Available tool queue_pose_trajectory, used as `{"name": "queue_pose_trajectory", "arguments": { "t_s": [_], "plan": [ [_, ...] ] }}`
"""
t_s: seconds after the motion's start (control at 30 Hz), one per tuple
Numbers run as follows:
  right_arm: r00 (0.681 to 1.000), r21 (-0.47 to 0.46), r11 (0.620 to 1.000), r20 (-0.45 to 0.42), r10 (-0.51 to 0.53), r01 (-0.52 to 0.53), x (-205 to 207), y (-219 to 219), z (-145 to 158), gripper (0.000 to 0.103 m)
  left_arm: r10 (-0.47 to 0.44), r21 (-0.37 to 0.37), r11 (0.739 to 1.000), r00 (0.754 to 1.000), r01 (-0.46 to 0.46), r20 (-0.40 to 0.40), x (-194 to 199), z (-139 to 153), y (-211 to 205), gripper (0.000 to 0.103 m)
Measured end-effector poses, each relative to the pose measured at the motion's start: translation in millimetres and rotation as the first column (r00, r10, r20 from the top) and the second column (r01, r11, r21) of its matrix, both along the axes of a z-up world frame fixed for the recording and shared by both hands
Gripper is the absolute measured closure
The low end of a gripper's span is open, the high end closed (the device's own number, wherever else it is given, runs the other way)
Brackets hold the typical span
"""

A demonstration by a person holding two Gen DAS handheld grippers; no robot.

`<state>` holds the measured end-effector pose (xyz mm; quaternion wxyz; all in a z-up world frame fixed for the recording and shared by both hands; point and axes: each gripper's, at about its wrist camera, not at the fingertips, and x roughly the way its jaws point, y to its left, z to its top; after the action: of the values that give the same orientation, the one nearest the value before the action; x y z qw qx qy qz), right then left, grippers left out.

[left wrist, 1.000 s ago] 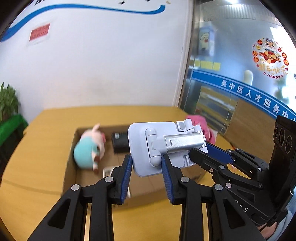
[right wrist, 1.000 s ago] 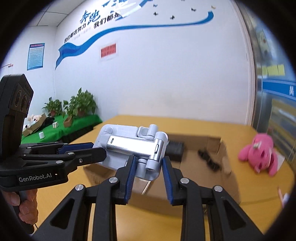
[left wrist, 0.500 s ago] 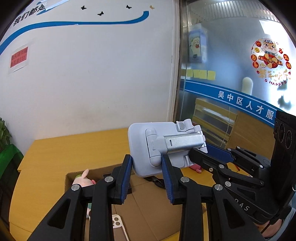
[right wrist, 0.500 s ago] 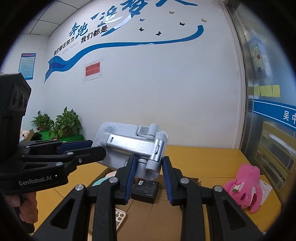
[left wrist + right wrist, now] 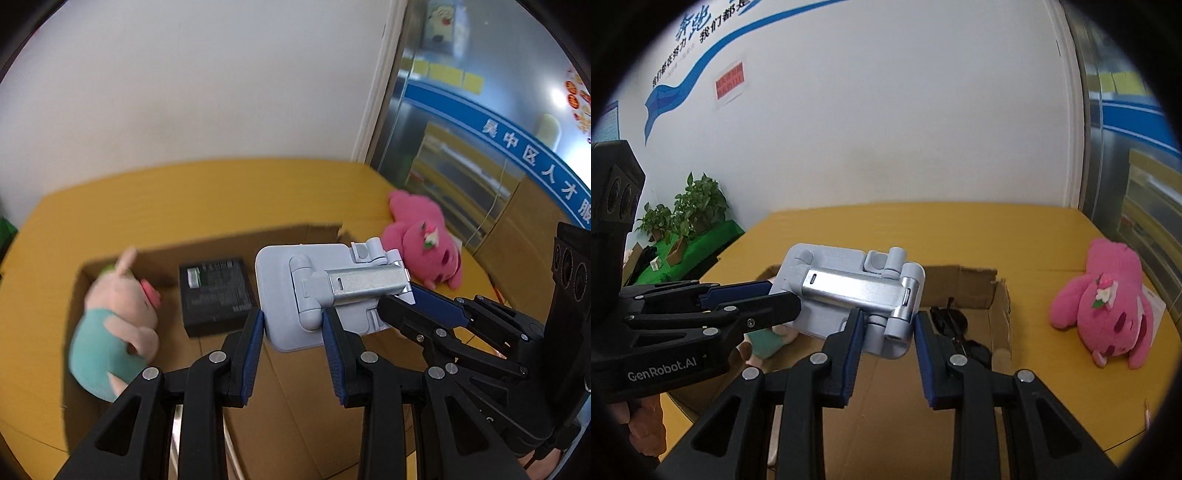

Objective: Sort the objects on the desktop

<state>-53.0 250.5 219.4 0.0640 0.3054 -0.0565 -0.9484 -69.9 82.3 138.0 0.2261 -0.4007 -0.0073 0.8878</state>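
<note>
Both the left hand-held gripper (image 5: 291,332) and right hand-held gripper (image 5: 886,332) clench the grey phone stand (image 5: 325,291) above the cardboard box (image 5: 1001,310).

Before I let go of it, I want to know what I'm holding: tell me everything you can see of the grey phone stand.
The phone stand is a folded, pale grey plastic plate with rounded corners, a hinge and a silver metal arm lying flat across it. It is held in the air above the open cardboard box, gripped by both the left gripper and the right gripper.
</note>
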Motion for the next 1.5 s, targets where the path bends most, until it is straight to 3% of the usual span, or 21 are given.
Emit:
{"name": "queue_pose_trajectory", "arguments": {
  "t_s": [0.13, 0.27, 0.57, 0.7, 0.87, 0.93, 0.97, 1.1, 1.17, 1.23, 1.33, 1.4, 1.43, 1.5],
  "plan": [
    [0.992, -0.068, 0.998, 0.121, 0.018, -0.009, -22, 11, -40, 0.077, 0.003, 0.013, 1.000, 0.993, -0.005, 0.116, -19, -43, 2, 0.070],
    [0.971, -0.071, 0.997, 0.237, 0.037, -0.021, -41, 10, -76, 0.077, 0.019, 0.006, 1.000, 0.976, -0.021, 0.217, -32, -77, 3, 0.070],
    [0.903, -0.028, 1.000, 0.428, 0.022, -0.012, -66, 1, -110, 0.079, 0.035, -0.045, 0.999, 0.927, -0.020, 0.374, -47, -134, 10, 0.070],
    [0.844, 0.017, 0.999, 0.536, 0.016, -0.030, -76, -6, -129, 0.081, 0.062, -0.072, 0.997, 0.908, -0.035, 0.414, -49, -143, 9, 0.070],
    [0.821, 0.033, 0.998, 0.570, 0.020, -0.046, -77, -10, -134, 0.082, 0.074, -0.076, 0.996, 0.911, -0.047, 0.405, -43, -139, 6, 0.066],
    [0.826, 0.027, 0.999, 0.564, 0.010, -0.031, -76, -8, -131, 0.082, 0.096, -0.069, 0.995, 0.921, -0.076, 0.377, -38, -132, -1, 0.057],
    [0.843, 0.034, 0.999, 0.537, -0.001, -0.020, -71, -6, -125, 0.075, 0.119, -0.064, 0.993, 0.934, -0.103, 0.338, -31, -123, -7, 0.049],
    [0.954, 0.079, 0.997, 0.296, -0.046, 0.023, -20, -4, -79, 0.025, 0.201, -0.050, 0.979, 0.969, -0.196, 0.147, 11, -76, -36, 0.033],
    [0.986, 0.079, 0.996, 0.160, -0.047, 0.035, 15, -7, -60, 0.024, 0.235, -0.028, 0.972, 0.972, -0.234, 0.021, 42, -56, -52, 0.024],
    [0.997, 0.096, 0.993, 0.035, -0.065, 0.061, 57, -13, -51, 0.022, 0.299, -0.012, 0.953, 0.945, -0.303, -0.130, 83, -41, -70, 0.018],
    [0.992, 0.123, 0.989, -0.106, -0.069, 0.082, 103, -28, -58, 0.022, 0.377, 0.050, 0.923, 0.870, -0.381, -0.317, 138, -42, -89, 0.004],
    [0.981, 0.146, 0.983, -0.178, -0.083, 0.110, 121, -38, -70, 0.021, 0.387, 0.050, 0.914, 0.825, -0.403, -0.411, 161, -56, -97, 0.004],
    [0.978, 0.140, 0.983, -0.186, -0.095, 0.122, 125, -39, -78, 0.020, 0.383, 0.021, 0.910, 0.820, -0.414, -0.425, 164, -65, -98, 0.004],
    [0.983, 0.125, 0.984, -0.146, -0.112, 0.131, 124, -40, -90, 0.020, 0.358, -0.044, 0.911, 0.838, -0.411, -0.412, 163, -87, -99, 0.004]
  ]
}}
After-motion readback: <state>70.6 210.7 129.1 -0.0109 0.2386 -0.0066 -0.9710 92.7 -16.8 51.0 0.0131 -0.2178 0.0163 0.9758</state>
